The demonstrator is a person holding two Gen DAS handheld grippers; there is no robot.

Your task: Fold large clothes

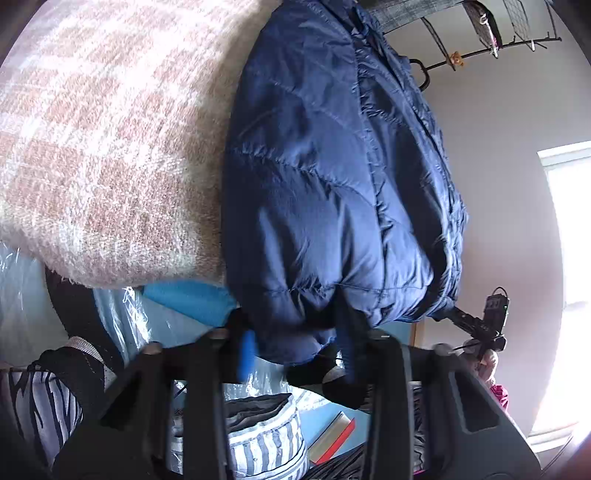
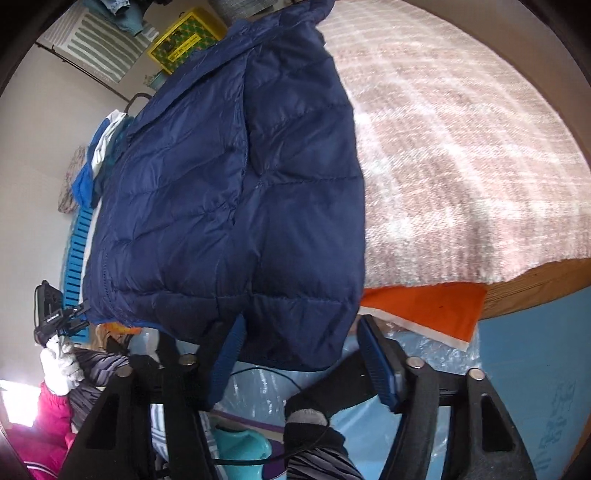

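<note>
A navy quilted puffer jacket [image 1: 332, 177] lies on a pink-and-white checked blanket [image 1: 103, 147], its hem hanging over the near edge. My left gripper [image 1: 295, 347] has its blue-padded fingers [image 1: 247, 350] either side of a bunch of the hem, with fabric between them. In the right wrist view the same jacket [image 2: 236, 192] hangs over the blanket [image 2: 461, 147] edge. My right gripper [image 2: 301, 354] stands open at the hem, its blue pads [image 2: 376, 365] wide apart with the hem's edge between them.
An orange cloth [image 2: 424, 310] sticks out under the blanket. A striped fabric basket [image 1: 266, 432] and a red book [image 1: 332, 435] lie below. A wire rack [image 1: 498, 33] hangs on the wall. A blue slatted crate [image 2: 77, 251] and a yellow box [image 2: 184, 37] sit at the far side.
</note>
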